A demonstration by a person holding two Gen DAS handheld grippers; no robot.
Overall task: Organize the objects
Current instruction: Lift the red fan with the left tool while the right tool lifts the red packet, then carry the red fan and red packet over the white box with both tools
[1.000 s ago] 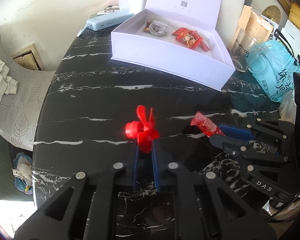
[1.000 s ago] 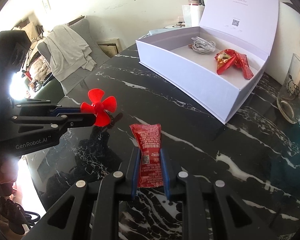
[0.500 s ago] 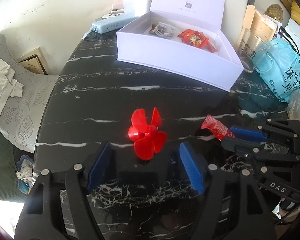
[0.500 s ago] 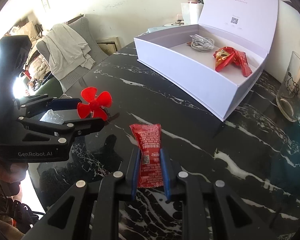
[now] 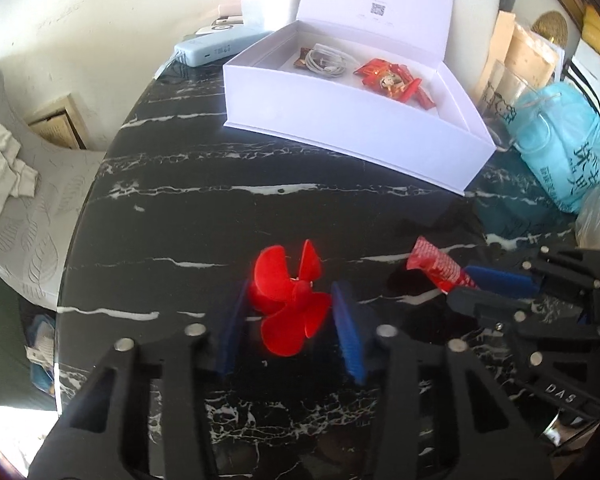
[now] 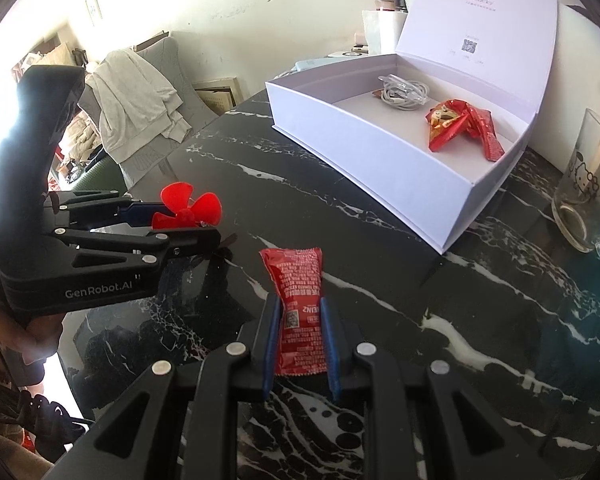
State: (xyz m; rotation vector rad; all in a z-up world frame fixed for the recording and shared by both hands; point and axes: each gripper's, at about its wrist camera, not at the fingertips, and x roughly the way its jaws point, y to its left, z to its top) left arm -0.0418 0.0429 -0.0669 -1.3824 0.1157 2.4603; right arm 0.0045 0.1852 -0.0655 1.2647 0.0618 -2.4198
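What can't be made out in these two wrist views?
- Whether the left gripper fingers touch the red propeller: motion blur while closing.
- White box lid print: too small.
- Brown item under the cable: mostly covered.
- Glass cup: cut off, right wrist view.

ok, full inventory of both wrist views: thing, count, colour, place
propeller: 1, red, on the tabletop between the left claw's pads
sauce packet: 1, red, gripped in the right claw
box: 1, white, lid open, far side of the tabletop
cable: 1 coil, white, inside the box
snack wrappers: a few, red, inside the box
glass: 1, clear with cartoon print, right of the box
bag: 1, light blue, right edge
power bank: 1, pale blue, behind the box
tabletop: 1, black marble
left claw: closing around the propeller
right claw: shut on the packet
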